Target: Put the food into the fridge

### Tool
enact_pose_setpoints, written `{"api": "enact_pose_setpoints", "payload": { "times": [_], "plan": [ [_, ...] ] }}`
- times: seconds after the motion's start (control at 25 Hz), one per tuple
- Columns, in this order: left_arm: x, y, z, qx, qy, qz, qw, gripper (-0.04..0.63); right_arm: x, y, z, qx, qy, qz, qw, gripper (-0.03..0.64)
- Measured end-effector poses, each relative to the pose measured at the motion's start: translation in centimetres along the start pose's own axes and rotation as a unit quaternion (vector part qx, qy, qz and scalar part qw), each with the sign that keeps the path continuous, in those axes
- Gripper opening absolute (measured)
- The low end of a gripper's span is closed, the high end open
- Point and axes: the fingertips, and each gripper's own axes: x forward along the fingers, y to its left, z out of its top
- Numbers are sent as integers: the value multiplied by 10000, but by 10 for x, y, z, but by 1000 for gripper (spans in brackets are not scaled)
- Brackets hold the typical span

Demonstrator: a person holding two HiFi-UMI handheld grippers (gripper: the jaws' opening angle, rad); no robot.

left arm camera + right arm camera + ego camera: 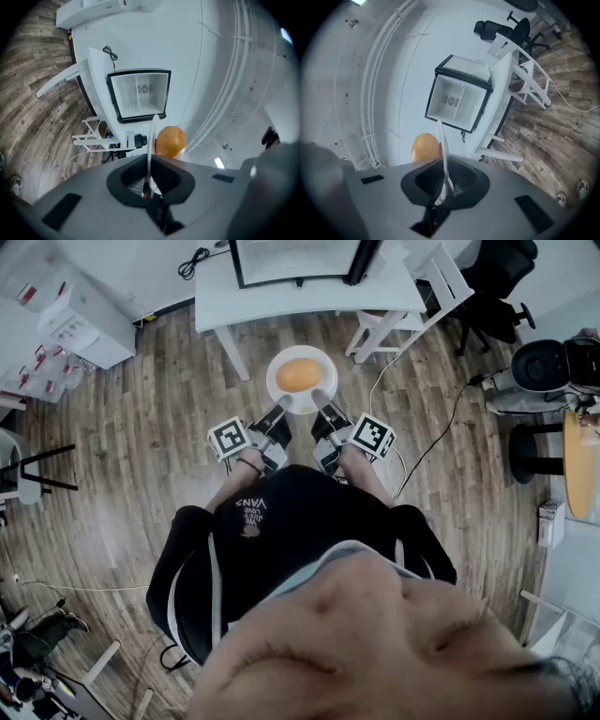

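Wood floor [141, 427] | left gripper [283, 409], right gripper [322, 399] pinch plate [324, 363] | head view alone: whole orange [299, 375]

The person wears a black top [300, 521] with white lettering on the chest and a pale stripe down each side. The grey left gripper [283, 409] and right gripper [322, 399] each carry 1 black-and-white marker cube.

bright even light, strong fisheye bending, dark vignetted corners.
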Motion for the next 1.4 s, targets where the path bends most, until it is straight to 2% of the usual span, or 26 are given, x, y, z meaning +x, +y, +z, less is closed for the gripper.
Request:
{"api": "enact_pose_setpoints", "payload": {
  "times": [0.12,0.32,0.44,0.56,0.72,0.88,1.04,1.2,1.4],
  "plan": [
    [0,1,-1,-42,4,4,10000,31,2,6,0,47,-10,208,9998,26],
    [-5,2,-1,-28,4,10,10000,31,1,4,-5,27,25,87,10000,26],
    [-9,0,0,-42,12,-5,10000,31,3,10,-9,51,3,189,9998,26],
    [-11,-2,1,-19,12,-32,10000,29,1,8,-9,60,-50,76,9999,26],
    [-14,-1,3,-19,28,-29,10000,31,4,13,-12,59,-107,221,9997,26],
    [-20,-1,7,-54,35,-57,10000,31,8,13,-18,27,-121,156,9998,26],
    [-27,1,14,-46,102,-38,9999,31,13,14,-25,50,-174,65,9998,26],
    [-35,4,21,-70,181,-28,9998,29,23,25,-33,177,-287,295,9990,26],
    [-40,6,27,-132,273,-68,9995,29,28,25,-39,150,-364,169,9991,26]
  ]
}}
